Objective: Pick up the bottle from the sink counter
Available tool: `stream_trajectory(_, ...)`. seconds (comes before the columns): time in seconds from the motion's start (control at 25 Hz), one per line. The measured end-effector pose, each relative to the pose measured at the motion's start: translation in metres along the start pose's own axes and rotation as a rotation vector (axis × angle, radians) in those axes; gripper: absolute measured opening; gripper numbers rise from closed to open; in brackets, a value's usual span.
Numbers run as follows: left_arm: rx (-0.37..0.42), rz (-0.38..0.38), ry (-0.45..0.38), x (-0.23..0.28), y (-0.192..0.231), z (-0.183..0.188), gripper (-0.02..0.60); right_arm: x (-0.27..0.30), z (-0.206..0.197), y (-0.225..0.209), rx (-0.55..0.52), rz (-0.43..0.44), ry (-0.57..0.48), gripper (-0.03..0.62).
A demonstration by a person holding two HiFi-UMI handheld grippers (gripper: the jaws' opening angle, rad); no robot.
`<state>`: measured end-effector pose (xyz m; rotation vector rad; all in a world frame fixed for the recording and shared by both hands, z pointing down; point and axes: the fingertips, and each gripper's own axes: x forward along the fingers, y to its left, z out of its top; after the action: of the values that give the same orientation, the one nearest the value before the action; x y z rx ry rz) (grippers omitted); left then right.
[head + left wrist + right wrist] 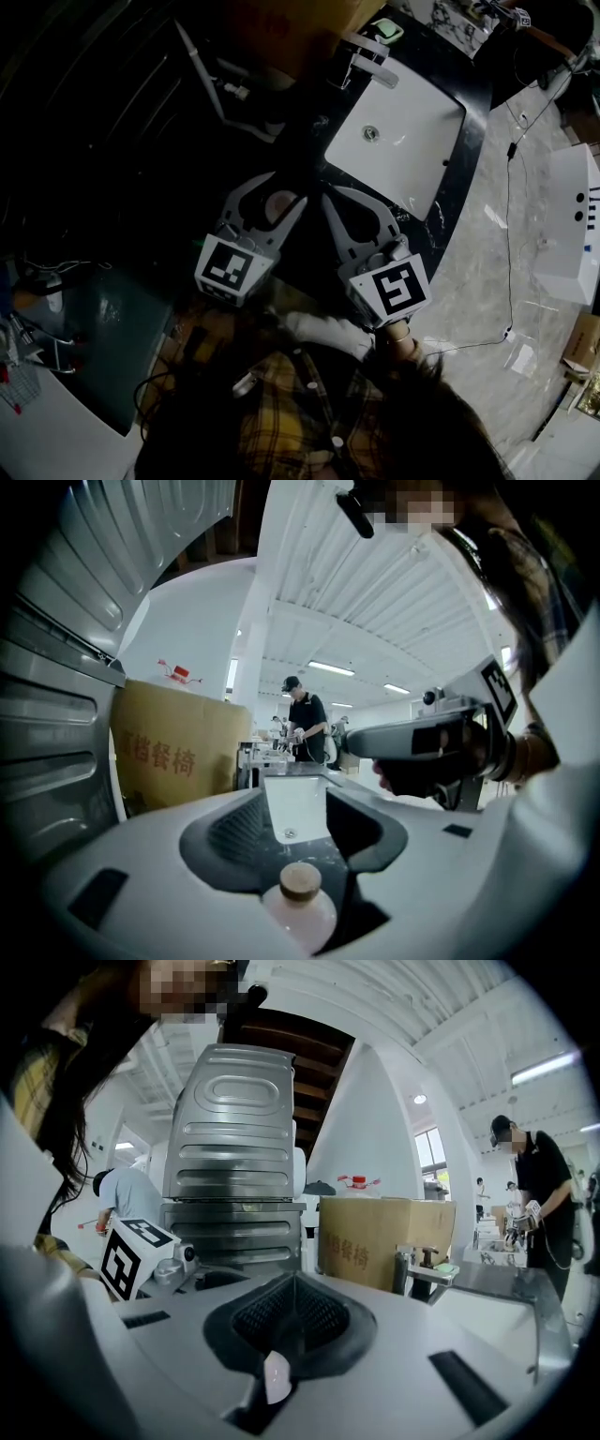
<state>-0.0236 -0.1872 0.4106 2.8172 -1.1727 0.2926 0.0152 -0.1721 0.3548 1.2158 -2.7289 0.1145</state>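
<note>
Since the bottle (300, 904) must sit between my pads before I squeeze, my left gripper (295, 803) stands spread around it on the counter (314, 848), not yet pinching. My right gripper (293, 1283) is pressed together, empty and idle.

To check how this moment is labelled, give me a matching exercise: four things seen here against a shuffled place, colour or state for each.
Things:
1. bottle
2. sink
3. cardboard box
4. right gripper

Descriptions:
A. jaws shut together
B. brown, printed with red characters
C. white, set in the dark counter
D. between the open jaws of the left gripper

Pairs: 1-D; 2-C; 3-B; 4-A
</note>
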Motion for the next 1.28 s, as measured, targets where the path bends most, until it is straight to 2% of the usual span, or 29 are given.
stream_trajectory(0.12, -0.04, -0.01, 0.008, 0.004, -0.002, -0.009, 0.186, 0.001, -0.004, -0.001, 0.006, -0.005, 0.005, 0.017)
stream_trajectory(0.56, -0.016, -0.001, 0.021, 0.015, -0.002, -0.042, 0.186, 0.003, -0.024, -0.005, 0.04, -0.014, 0.033, 0.017)
stream_trajectory(0.72, -0.058, 0.003, 0.044, 0.018, -0.005, -0.048, 0.186, 0.004, -0.03, -0.005, 0.046, -0.012, 0.044, 0.017)
stream_trajectory(1.0, -0.025, -0.01, 0.079, 0.026, -0.001, -0.071, 0.186, 0.005, -0.038, -0.004, 0.064, -0.004, 0.062, 0.017)
stream_trajectory(1.28, -0.01, -0.027, 0.072, 0.029, -0.002, -0.073, 0.186, 0.008, -0.042, -0.003, 0.075, 0.007, 0.065, 0.017)
